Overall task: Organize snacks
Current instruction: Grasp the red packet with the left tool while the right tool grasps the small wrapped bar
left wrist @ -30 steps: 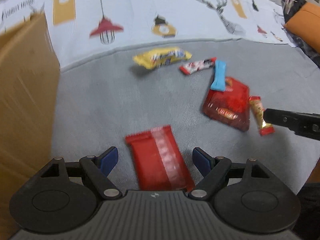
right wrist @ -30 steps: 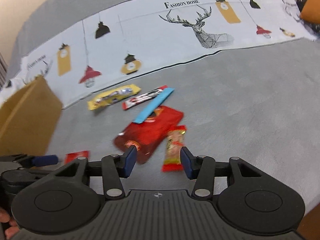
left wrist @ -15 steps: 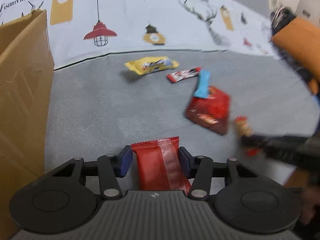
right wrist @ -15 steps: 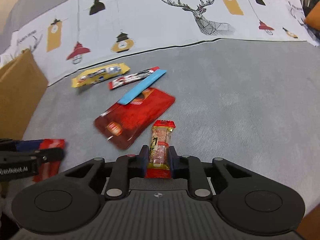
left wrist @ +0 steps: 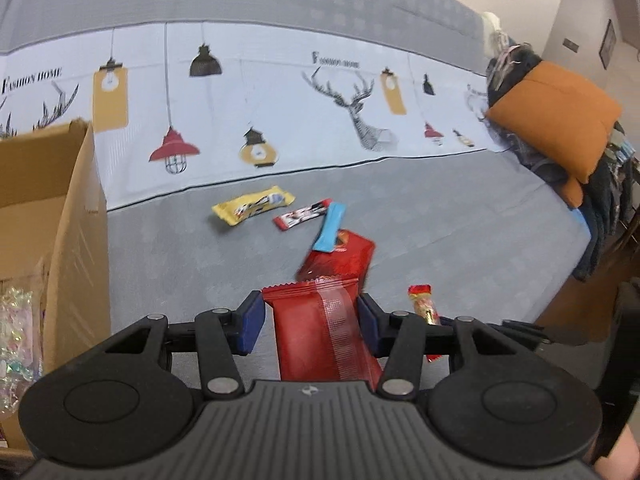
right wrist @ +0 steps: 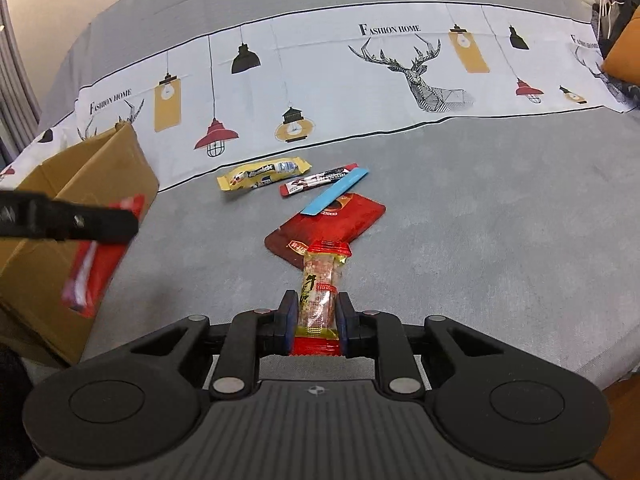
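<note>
Left tongs (left wrist: 311,316) clamped on glossy red crinkle-edged foil snack packet (left wrist: 320,332), long axis pointing forward; open brown cardboard box (left wrist: 60,216) close by, leftward. Right tongs (right wrist: 318,320) pinched around slim clear-and-red sausage stick (right wrist: 320,288), farther from box. Remaining wrappers flat on grey bed (right wrist: 480,220).

A grey bedspread (right wrist: 500,216) carries a white printed band (right wrist: 328,80) of deer, lamps and "Fashion Home" lettering across its far side, and an orange cushion (left wrist: 556,116) rests against dark clothing (left wrist: 608,204) at its right edge.
</note>
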### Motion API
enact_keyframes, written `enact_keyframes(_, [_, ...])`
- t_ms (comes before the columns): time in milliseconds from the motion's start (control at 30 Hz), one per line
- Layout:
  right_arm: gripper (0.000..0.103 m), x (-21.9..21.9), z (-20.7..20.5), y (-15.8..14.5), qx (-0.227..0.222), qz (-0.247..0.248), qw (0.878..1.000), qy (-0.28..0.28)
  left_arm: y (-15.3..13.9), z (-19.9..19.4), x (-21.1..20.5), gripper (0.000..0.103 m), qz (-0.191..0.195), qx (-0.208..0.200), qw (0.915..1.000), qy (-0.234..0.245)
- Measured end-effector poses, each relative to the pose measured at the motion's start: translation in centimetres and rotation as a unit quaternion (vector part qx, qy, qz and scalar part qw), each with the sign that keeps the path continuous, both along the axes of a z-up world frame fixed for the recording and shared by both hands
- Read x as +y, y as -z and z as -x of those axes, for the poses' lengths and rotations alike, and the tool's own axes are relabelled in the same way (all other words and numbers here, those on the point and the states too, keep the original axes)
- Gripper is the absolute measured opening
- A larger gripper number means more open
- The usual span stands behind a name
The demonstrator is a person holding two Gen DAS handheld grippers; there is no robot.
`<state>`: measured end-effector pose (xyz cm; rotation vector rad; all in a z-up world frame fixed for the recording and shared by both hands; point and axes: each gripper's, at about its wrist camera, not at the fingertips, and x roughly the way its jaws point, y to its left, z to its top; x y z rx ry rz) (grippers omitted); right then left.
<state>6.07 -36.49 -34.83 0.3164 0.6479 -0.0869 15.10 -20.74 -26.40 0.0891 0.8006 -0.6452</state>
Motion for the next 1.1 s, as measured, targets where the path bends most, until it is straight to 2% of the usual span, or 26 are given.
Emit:
enact_keyframes(167, [0.021,-1.0,0.7,-0.4,-0.016,-0.015,1.0,0.008,-1.7,1.0,-0.9,0.055,-0.002,-0.015,0.9998,0.01])
enact_keyframes(367, [0.021,-1.7,-0.5,-0.1,-0.02,-0.027,0.999,-0.011,0.3,0.9,-2.5,0.055,-0.048,-0.029,0.9983,0.015])
enact_keyframes(467, [0.021,-1.5,-1.5,0.9,-0.006,-0.037,0.999,-0.022,2.9,-0.2,-2.8,0.055,-0.058,-0.011,0.9982,0.008])
enact_keyframes(633, [0.021,-0.7,-3.7,3.3,0.027,-0.048,0.998,-0.043,8.0,-3.4,-2.8,0.055,-0.065,0.047,0.9966,-0.017])
enact_keyframes(733, [0.021,0.2,-5.1,4.6,0.054,-0.036,0.997,-0.052,9.2,-4.8,-2.7,0.055,-0.061,0.072,0.995,-0.033])
enact_keyframes(800, [0.021,0.2,-5.3,3.8,0.043,-0.039,0.997,-0.055,8.2,-4.9,-2.6,0.055,-0.052,0.068,0.9959,-0.03])
enact_keyframes(933, [0.02,1.0,-4.2,-0.1,-0.001,-0.032,0.998,-0.054,3.7,-4.0,-1.5,0.055,-0.059,0.018,0.9978,-0.027])
enact_keyframes(1100, [0.02,4.2,-3.1,-5.3,-0.054,-0.044,0.996,-0.059,-2.5,-2.9,2.8,0.055,-0.027,-0.02,0.9978,-0.057])
